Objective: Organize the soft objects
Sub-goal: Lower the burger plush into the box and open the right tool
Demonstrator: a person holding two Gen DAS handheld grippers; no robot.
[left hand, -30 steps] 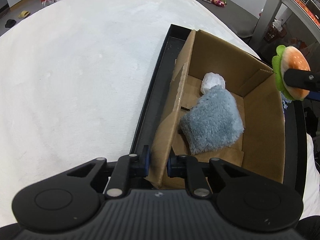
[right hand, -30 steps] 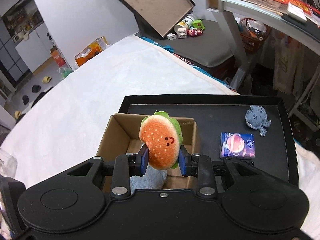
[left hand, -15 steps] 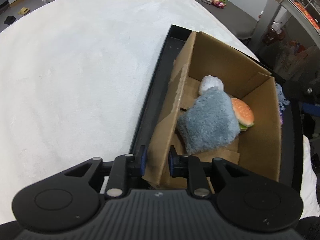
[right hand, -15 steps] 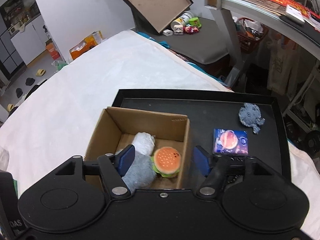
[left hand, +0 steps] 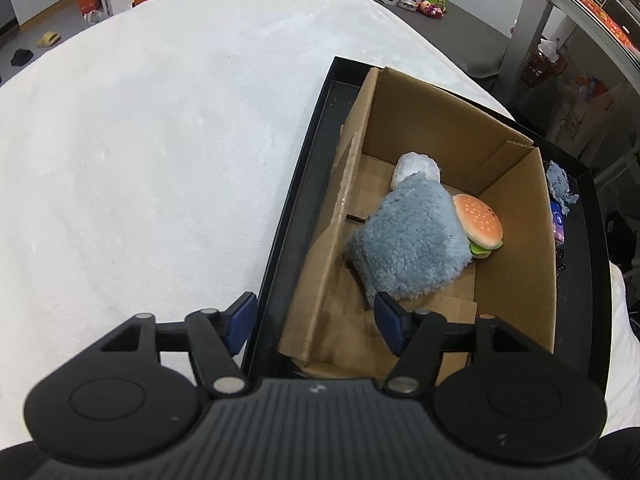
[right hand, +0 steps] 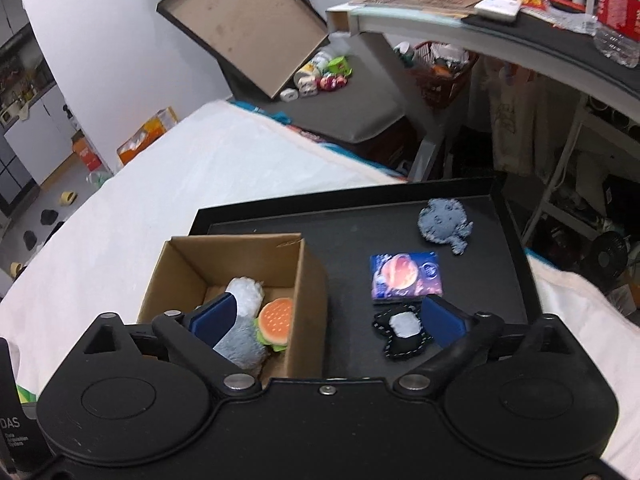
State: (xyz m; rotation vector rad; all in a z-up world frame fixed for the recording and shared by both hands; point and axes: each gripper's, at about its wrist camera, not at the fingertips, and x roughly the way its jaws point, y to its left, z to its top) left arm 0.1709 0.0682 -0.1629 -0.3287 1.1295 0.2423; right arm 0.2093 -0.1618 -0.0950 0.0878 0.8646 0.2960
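Observation:
A cardboard box [left hand: 516, 216] [right hand: 312, 292] stands on a black tray [left hand: 582, 312] [right hand: 340, 236]. Inside it lie a grey plush [left hand: 412, 240] [right hand: 240, 344], a white soft bundle [left hand: 414, 166] [right hand: 246, 294] and a plush burger [left hand: 478, 222] [right hand: 276, 322]. My left gripper [left hand: 314, 322] straddles the box's near left wall, its jaws opening and clear of the cardboard. My right gripper [right hand: 328, 320] hangs over the box's right wall, jaws opening wide with nothing gripped. On the tray lie a black-and-white plush [right hand: 402, 330], a planet-print square [right hand: 406, 276] and a grey round plush [right hand: 444, 226] [left hand: 560, 186].
The tray rests on a white blanket [left hand: 160, 152] [right hand: 200, 176]. A desk [right hand: 500, 28] stands beyond the tray's far right, with a red basket [right hand: 440, 68] beneath it. A flat board [right hand: 244, 28] leans on the far wall, and toys and bottles [right hand: 320, 76] lie on the floor beside it.
The right gripper let go of the plush burger, which dropped into the box beside the grey plush, then shifted right over the tray. The left gripper released the box wall it was pinching.

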